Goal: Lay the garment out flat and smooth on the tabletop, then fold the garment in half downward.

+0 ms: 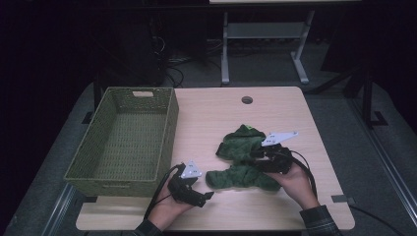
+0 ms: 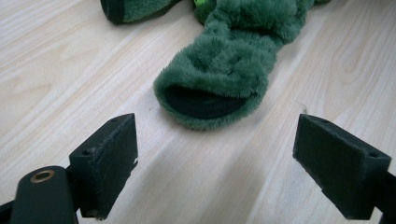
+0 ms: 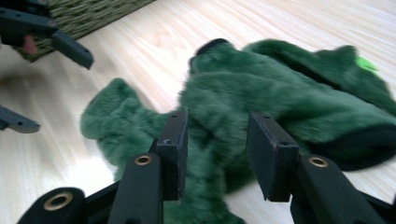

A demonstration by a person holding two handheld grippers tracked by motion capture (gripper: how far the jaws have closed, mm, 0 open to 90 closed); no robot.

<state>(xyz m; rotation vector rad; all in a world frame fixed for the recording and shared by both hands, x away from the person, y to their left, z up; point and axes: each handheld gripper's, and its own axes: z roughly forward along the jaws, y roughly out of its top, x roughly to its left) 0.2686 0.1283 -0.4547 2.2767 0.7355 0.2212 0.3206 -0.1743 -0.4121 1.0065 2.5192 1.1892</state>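
A green fleece garment (image 1: 240, 164) lies crumpled on the wooden table (image 1: 206, 113), right of the middle. My right gripper (image 1: 255, 160) comes in from the right, and its jaws pinch a bunched fold of the fleece (image 3: 289, 88) at my right gripper (image 3: 217, 149). My left gripper (image 1: 207, 196) is low over the table at the front, open wide, just left of the garment's near sleeve. In the left gripper view that sleeve's dark-lined cuff (image 2: 210, 100) faces my left gripper (image 2: 215, 158), a short way beyond the pads and apart from them.
A green woven basket (image 1: 167, 132) stands on the table's left side, with nothing visible inside. A round cable hole (image 1: 247, 100) sits near the far edge. Bare wood lies behind the garment and along the front edge. The surroundings are dark.
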